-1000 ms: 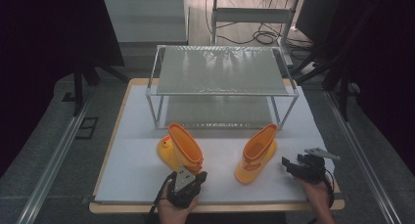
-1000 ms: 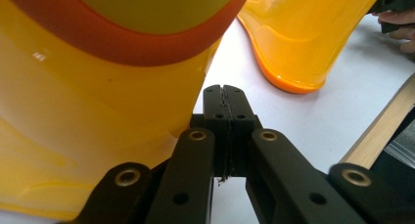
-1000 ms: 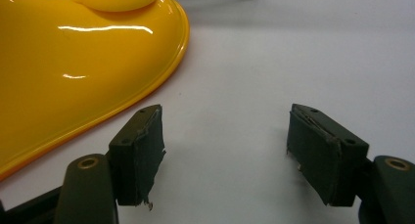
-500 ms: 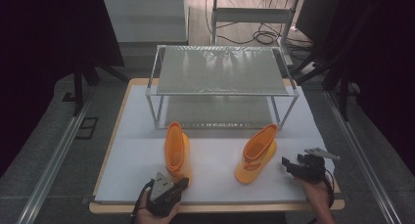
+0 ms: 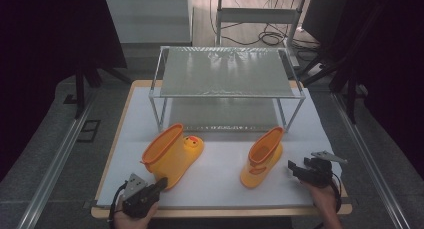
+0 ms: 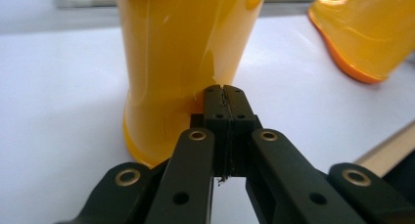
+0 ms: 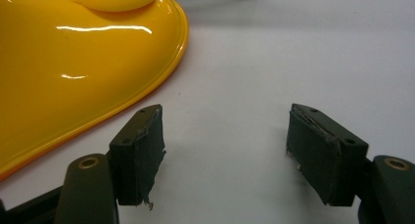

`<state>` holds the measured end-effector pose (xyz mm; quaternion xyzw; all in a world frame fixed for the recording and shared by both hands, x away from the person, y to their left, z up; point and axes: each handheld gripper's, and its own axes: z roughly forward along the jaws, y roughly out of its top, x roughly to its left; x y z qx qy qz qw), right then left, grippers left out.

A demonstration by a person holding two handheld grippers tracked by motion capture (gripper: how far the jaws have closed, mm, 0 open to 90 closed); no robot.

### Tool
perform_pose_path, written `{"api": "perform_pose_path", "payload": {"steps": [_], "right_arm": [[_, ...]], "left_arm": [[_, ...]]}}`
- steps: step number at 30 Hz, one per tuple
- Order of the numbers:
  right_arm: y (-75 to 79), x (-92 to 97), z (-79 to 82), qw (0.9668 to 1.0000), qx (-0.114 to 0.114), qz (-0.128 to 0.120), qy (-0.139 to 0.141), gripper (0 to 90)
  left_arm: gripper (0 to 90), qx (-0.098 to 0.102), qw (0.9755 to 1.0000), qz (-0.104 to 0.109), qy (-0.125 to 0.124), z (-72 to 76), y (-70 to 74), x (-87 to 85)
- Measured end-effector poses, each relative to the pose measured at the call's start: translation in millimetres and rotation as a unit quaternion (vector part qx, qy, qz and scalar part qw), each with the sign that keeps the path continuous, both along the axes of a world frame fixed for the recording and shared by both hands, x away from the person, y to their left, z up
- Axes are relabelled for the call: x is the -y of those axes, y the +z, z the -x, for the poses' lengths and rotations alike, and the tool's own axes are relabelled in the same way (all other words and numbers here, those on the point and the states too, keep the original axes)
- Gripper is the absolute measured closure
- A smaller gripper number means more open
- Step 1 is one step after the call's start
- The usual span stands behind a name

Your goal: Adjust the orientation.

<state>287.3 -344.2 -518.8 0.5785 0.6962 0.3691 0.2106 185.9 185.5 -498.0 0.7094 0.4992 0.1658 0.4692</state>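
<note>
Low down, left tongs [image 5: 161,182] closed against tilted yellow boot [image 5: 172,154]

Two yellow duck boots [image 5: 172,156] [image 5: 262,158] on the white table, left one tilted.

Dark room; grey floor [image 5: 45,154]; cables [image 5: 265,38] behind metal rack [image 5: 225,74].

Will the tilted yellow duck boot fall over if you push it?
Probably. The duck boot already leans in the high view, tall shaft tipped left, so a nudge might topple it. Its glossy, shiny skin looks slippery, so it may slide on the white table. It looks hollow, so likely light.
</note>
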Motion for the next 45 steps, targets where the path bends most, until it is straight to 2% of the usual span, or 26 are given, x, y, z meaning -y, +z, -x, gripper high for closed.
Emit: {"api": "perform_pose_path", "payload": {"steps": [3,5,9,12,13,14,17,19,21,23,25,28,35,37,40,41,44,45], "right_arm": [[0.0,0.3,-0.1,1.0000,0.000,-0.002,-0.001,29.6],[0.0,0.4,-0.1,1.0000,-0.001,-0.002,-0.001,29.6],[0.0,0.4,-0.1,1.0000,-0.001,-0.003,-0.001,29.7],[0.1,0.5,-0.2,1.0000,-0.001,-0.004,-0.001,29.7],[0.0,0.4,-0.3,1.0000,0.000,-0.004,-0.002,29.7],[0.0,0.4,-0.3,1.0000,0.000,-0.003,-0.001,29.7],[0.1,0.2,-0.2,1.0000,-0.001,-0.001,0.000,29.6],[0.0,0.1,-0.2,1.0000,0.000,-0.001,-0.001,29.6],[-0.1,-0.2,-0.1,1.0000,0.000,0.001,0.000,29.3],[0.0,-0.5,0.1,1.0000,0.000,0.001,0.001,29.1],[0.0,-0.5,0.2,1.0000,0.000,0.001,0.001,29.1],[-0.1,0.1,0.3,1.0000,0.000,-0.001,0.002,29.1],[0.0,0.3,0.2,1.0000,0.000,0.000,0.003,29.1],[-0.1,0.5,0.2,1.0000,0.000,-0.001,0.003,29.1],[-0.1,0.5,0.3,1.0000,0.000,-0.001,0.003,29.1],[-0.1,0.4,0.3,1.0000,0.000,-0.001,0.003,29.1],[-0.1,-0.1,0.3,1.0000,0.000,0.000,0.002,29.1],[-0.1,0.1,0.3,1.0000,0.000,0.000,0.003,29.1]], "left_arm": [[89.9,-0.005,0.9999,0.015,0.005,-1.2,-1.4,-6.0],[88.6,-0.006,0.9999,0.016,0.005,-0.3,-1.9,-5.4],[87.4,-0.004,0.9995,0.017,-0.027,6.6,-0.8,8.8],[85.7,0.000,0.9982,0.012,-0.058,7.1,4.6,22.8],[84.6,0.000,0.9982,0.012,-0.058,7.1,4.6,22.8],[82.9,0.001,0.9966,0.010,-0.082,4.2,9.6,33.3],[76.0,0.003,0.9940,-0.001,-0.110,-1.5,18.3,51.3],[70.5,-0.004,0.9913,-0.009,-0.132,-7.5,22.6,62.1],[62.5,-0.023,0.9867,-0.014,-0.160,-15.3,25.7,71.7],[59.9,-0.024,0.9851,-0.019,-0.169,-20.1,28.9,79.4],[58.7,-0.032,0.9823,-0.025,-0.183,-26.6,31.0,85.8],[56.7,-0.051,0.9798,-0.028,-0.191,-36.1,29.6,92.2],[52.4,-0.066,0.9769,-0.032,-0.201,-44.1,29.3,95.9],[51.2,-0.072,0.9751,-0.032,-0.207,-46.8,29.3,95.5],[49.2,-0.079,0.9737,-0.033,-0.211,-49.1,29.8,95.3],[48.3,-0.088,0.9715,-0.034,-0.217,-51.6,30.5,95.4],[47.0,-0.102,0.9675,-0.033,-0.229,-56.0,33.3,96.3],[46.4,-0.108,0.9649,-0.031,-0.237,-58.1,34.8,96.9]]}}
